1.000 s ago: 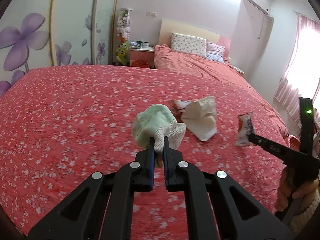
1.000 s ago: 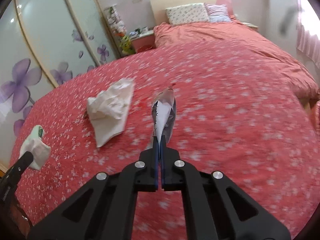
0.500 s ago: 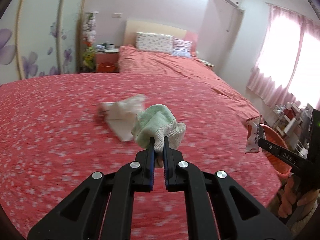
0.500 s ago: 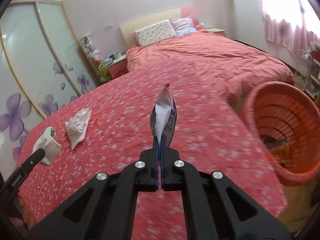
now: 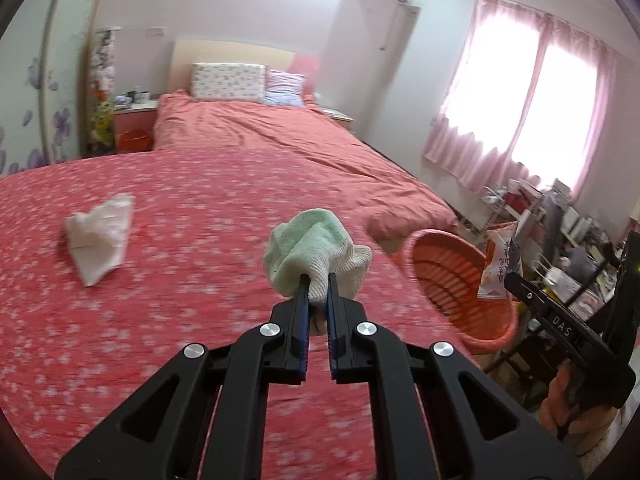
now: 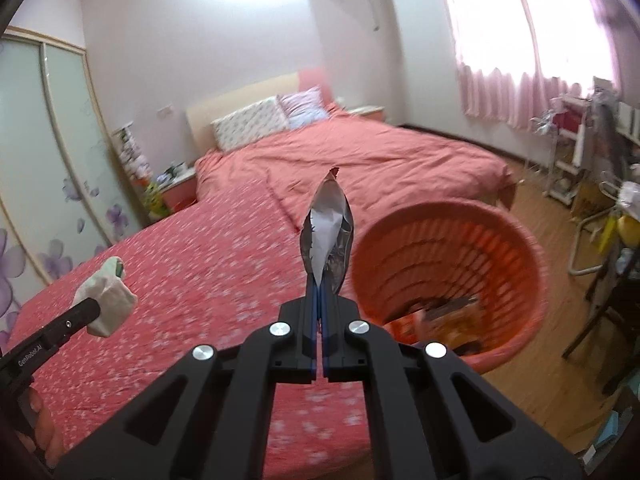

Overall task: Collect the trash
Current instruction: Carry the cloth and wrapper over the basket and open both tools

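My left gripper (image 5: 317, 282) is shut on a balled green-and-white sock (image 5: 316, 252), held above the red flowered bedspread (image 5: 180, 280). My right gripper (image 6: 322, 286) is shut on an empty snack wrapper (image 6: 329, 236), silver inside, held up just left of the orange basket (image 6: 516, 240). The basket holds some trash at its bottom and stands off the bed's right edge. In the left wrist view the basket (image 5: 452, 276) is to the right, with the wrapper (image 5: 500, 264) over it. The sock also shows in the right wrist view (image 6: 106, 300). A crumpled white tissue (image 5: 100, 240) lies on the bed to the left.
A second bed with pillows (image 5: 228, 80) lies beyond. A nightstand (image 5: 134, 120) and a flowered wardrobe (image 6: 48, 160) stand at left. Pink curtains (image 5: 520, 112), cluttered shelves (image 5: 560, 224) and a wooden floor (image 6: 552, 208) are at right.
Both grippers have swung right with their loads. The orange basket has come into view and closer, and the tissue has slid to the left of the left wrist view.
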